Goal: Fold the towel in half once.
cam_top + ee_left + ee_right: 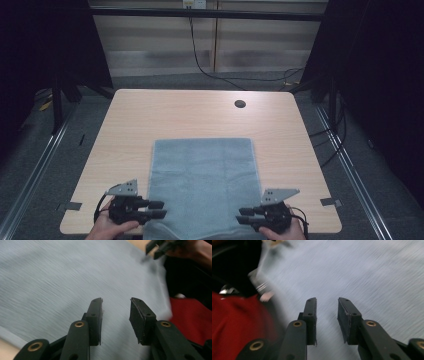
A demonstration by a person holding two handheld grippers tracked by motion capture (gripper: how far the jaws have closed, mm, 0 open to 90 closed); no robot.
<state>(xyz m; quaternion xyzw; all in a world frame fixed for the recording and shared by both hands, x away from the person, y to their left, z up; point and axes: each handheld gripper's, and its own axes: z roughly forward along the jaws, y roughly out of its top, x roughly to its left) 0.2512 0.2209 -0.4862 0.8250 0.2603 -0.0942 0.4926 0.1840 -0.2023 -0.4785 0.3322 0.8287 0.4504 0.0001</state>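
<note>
High view: a grey-blue towel [202,185] lies flat on the wooden table [150,115], its near edge hanging just over the table's front edge; the left gripper [160,209] sits at the towel's near left corner, the right gripper [242,215] at its near right corner, each held in 1 hand and pointing inward across the towel; a dark round hole [240,104] in the table lies beyond the towel's far edge.

Left gripper view: the left gripper [116,301] hangs over the towel [62,277] with its 2 jaws parted and nothing between them; the right gripper [156,248] shows beyond the towel's far side.

Right gripper view: the right gripper [327,300] is over the towel [367,272], jaws apart, clasping nothing; a red garment [234,322] lies to the towel's left.
</note>
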